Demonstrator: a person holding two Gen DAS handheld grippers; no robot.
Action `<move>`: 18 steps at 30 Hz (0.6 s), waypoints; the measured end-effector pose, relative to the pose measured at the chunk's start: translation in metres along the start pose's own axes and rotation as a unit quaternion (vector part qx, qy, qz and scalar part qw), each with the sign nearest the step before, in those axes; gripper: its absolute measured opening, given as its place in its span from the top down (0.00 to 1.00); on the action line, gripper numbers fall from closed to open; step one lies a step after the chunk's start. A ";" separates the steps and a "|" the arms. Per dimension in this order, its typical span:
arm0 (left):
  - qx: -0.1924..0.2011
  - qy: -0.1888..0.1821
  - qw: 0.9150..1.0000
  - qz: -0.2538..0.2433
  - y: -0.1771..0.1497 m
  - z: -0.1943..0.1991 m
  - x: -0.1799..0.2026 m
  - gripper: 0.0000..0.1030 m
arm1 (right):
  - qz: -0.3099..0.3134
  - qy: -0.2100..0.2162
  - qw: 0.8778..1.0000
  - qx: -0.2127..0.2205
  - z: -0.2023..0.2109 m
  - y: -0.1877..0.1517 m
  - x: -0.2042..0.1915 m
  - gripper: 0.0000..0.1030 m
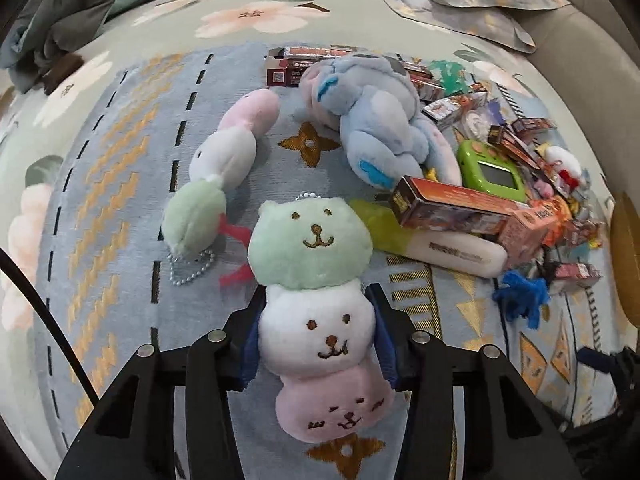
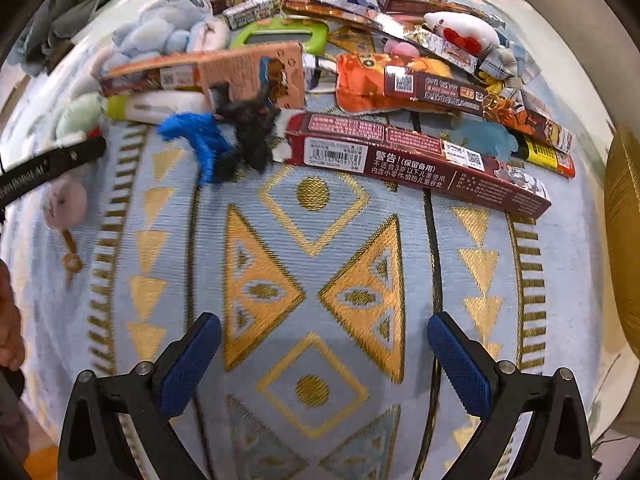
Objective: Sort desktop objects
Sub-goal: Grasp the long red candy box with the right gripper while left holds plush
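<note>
My left fingers (image 1: 318, 344) are closed on the white middle of the three-bear plush (image 1: 320, 304), its green head sticking out ahead of them, pink one behind. It's soft, light and squashy, so the narrow waist holds best. My right fingers (image 2: 324, 364) hang wide open, the maroon box (image 2: 416, 160) well ahead

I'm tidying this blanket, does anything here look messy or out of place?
Yes. The boxes and packets lie heaped at odd angles, overlapping one another, with blue and black yarn scraps tangled at the pile's edge. The plush toys lie apart, already separated.
</note>
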State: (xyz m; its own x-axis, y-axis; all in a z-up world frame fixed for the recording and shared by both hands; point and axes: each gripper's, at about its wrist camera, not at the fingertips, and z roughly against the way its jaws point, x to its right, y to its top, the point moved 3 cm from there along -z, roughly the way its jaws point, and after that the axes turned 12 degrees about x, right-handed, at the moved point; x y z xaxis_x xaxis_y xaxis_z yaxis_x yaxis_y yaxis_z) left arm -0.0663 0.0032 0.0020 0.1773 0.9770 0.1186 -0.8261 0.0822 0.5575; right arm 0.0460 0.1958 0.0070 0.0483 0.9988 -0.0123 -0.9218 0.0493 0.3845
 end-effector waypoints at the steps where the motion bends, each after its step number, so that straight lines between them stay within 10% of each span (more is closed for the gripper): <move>1: 0.000 -0.009 1.000 -0.002 0.000 0.005 0.001 0.57 | 0.008 -0.002 1.000 0.006 0.006 0.002 0.002 0.13; 18: 0.008 -0.044 0.999 -0.028 -0.025 0.043 0.045 0.57 | 0.235 0.033 0.971 0.027 0.003 0.071 0.066 0.37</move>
State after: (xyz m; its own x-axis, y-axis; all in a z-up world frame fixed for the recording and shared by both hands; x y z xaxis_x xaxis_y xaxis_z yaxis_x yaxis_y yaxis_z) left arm -0.0148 0.0367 0.0293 0.2702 0.9498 0.1578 -0.8049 0.1329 0.5783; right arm -0.0152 0.2654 0.0363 -0.3997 0.9089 0.1192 -0.8139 -0.4117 0.4100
